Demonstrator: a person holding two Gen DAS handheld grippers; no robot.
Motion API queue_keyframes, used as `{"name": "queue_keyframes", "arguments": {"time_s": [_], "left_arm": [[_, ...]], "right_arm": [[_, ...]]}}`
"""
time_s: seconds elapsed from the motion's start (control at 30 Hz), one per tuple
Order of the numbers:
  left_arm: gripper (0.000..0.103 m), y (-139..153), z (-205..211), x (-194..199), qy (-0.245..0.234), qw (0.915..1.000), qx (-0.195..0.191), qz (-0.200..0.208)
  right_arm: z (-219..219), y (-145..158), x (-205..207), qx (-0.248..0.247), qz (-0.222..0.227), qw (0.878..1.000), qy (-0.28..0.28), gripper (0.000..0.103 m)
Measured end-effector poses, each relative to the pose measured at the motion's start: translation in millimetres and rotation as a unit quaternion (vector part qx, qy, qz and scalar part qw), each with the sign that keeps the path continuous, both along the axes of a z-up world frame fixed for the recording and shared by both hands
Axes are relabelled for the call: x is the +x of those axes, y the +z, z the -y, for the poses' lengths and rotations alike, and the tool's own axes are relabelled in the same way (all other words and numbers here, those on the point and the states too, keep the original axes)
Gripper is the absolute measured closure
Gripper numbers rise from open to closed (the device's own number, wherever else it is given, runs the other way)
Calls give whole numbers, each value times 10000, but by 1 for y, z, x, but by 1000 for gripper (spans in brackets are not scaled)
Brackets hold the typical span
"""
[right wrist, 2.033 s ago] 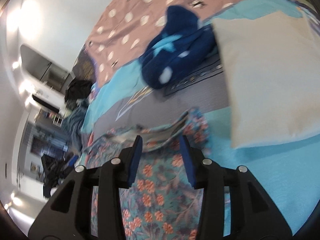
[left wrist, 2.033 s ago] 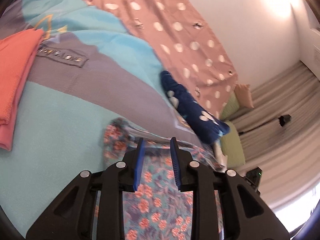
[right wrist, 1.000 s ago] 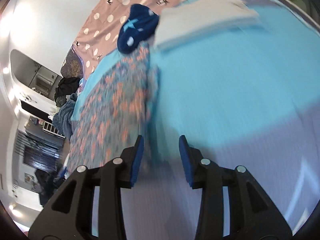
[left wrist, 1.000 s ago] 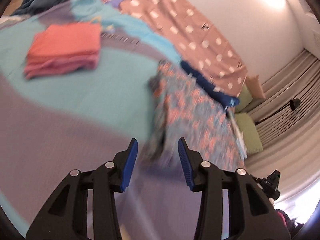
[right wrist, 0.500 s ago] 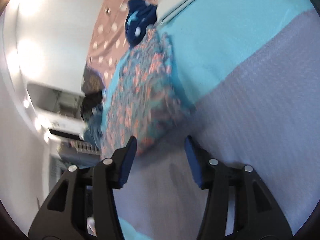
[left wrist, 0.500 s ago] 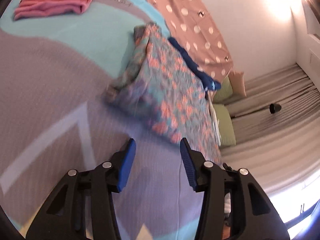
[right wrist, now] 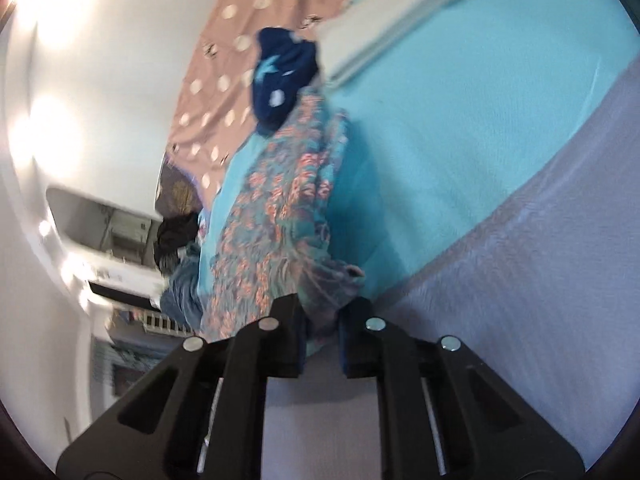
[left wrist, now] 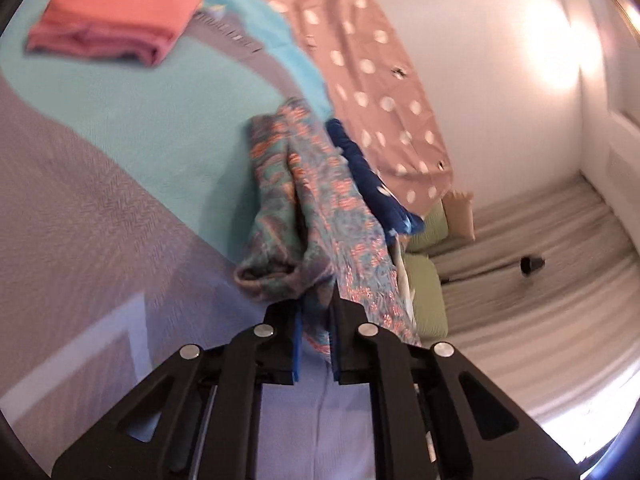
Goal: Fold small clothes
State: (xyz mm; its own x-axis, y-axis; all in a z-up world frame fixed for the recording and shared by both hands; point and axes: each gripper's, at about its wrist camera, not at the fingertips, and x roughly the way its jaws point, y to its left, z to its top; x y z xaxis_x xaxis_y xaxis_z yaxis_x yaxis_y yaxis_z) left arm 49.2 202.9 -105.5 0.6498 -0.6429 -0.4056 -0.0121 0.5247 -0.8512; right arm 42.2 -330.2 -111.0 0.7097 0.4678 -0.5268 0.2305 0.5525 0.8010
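Note:
A floral teal-and-coral garment [left wrist: 320, 200] lies stretched out on the teal and grey bedspread [left wrist: 140, 104]. My left gripper [left wrist: 316, 314] is at its near edge, jaws closing with a bunched fold of the floral fabric pinched between the blue pads. In the right wrist view the same floral garment [right wrist: 280, 208] runs away from me, and my right gripper [right wrist: 323, 320] is closing on its other near corner, cloth caught between the fingers. How deep the fabric sits in either grip is hidden by the fingers.
A folded coral and pink stack [left wrist: 112, 20] sits far left. A navy dotted garment [left wrist: 372, 176] lies beyond the floral one, by a pink dotted sheet [left wrist: 360, 60]. Folded white cloth [right wrist: 400, 12] lies at the far right, green pillows [left wrist: 428, 292] near the curtain.
Both grippers stood open short of the garment's near edge half a second ago. They have moved up to it and closed, each now pinching floral fabric.

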Motion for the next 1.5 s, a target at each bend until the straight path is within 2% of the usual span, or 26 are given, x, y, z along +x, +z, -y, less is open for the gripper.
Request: {"name": "queue_keyframes", "arguments": {"time_s": [0.07,0.13,0.27,0.33,0.37,0.43,0.47,0.5,0.53,0.6,0.63,0.7,0.77,0.83,0.9,0.97,1.1,1.27,1.3,1.37,1.43,1.5], "left_arm": [[93,13,3,-21,-254,9996,105,56],[93,19,8,-47,-476,9986,231,-54],[92,13,10,-103,-809,9932,639,-535],[92,18,-4,-114,-526,9885,1168,-807],[92,27,-14,-116,-245,9851,1477,-844],[89,59,-29,-119,440,9723,2226,-557],[88,84,-31,-116,684,9646,2535,-248],[85,97,-26,-114,686,9637,2580,-51],[76,111,-17,-108,566,9645,2574,197],[67,130,23,-83,28,9639,2588,621],[65,133,49,-71,-313,9627,2588,729],[65,126,125,-36,-1362,9561,2505,680],[65,111,187,-14,-2106,9433,2520,490],[65,94,250,-1,-2724,9247,2641,304],[65,76,316,13,-3316,8987,2862,234],[65,61,362,23,-3713,8798,2965,138],[65,36,427,44,-4059,8497,3354,-275],[65,22,472,58,-4077,8173,4056,-361],[65,19,479,64,-4028,8119,4211,-350],[65,16,489,71,-3945,8056,4406,-367],[65,13,497,78,-3920,8003,4517,-415],[65,10,500,91,-3759,7941,4752,-483]], "right_arm": [[2,13,-22,-242,-6,9997,101,92],[6,17,-47,-374,-131,9990,199,92],[15,-9,-110,-239,-676,9970,297,88],[19,-25,-128,-173,-933,9953,208,85],[23,-31,-136,-4,-860,9962,161,86],[28,-34,-143,205,-750,9969,151,82],[28,-32,-143,149,-680,9974,202,82],[27,-31,-143,52,-627,9977,270,81],[25,-30,-142,-27,-581,9978,332,79],[22,-30,-143,-53,-420,9981,447,73],[20,-30,-143,-35,-354,9982,473,70],[19,-28,-145,-98,-222,9983,539,68],[19,-22,-150,-377,-123,9976,567,67],[19,-17,-153,-709,-28,9958,572,64],[18,-11,-157,-1148,76,9914,626,63],[18,-7,-157,-1468,210,9858,792,59],[26,-3,-152,-1593,503,9800,1083,54],[42,-2,-128,-968,922,9818,1350,54],[42,-2,-122,-900,952,9818,1372,58],[41,-4,-114,-839,897,9819,1442,73],[40,-7,-112,-800,803,9814,1551,95],[40,-10,-114,-715,820,9812,1594,98]]}}
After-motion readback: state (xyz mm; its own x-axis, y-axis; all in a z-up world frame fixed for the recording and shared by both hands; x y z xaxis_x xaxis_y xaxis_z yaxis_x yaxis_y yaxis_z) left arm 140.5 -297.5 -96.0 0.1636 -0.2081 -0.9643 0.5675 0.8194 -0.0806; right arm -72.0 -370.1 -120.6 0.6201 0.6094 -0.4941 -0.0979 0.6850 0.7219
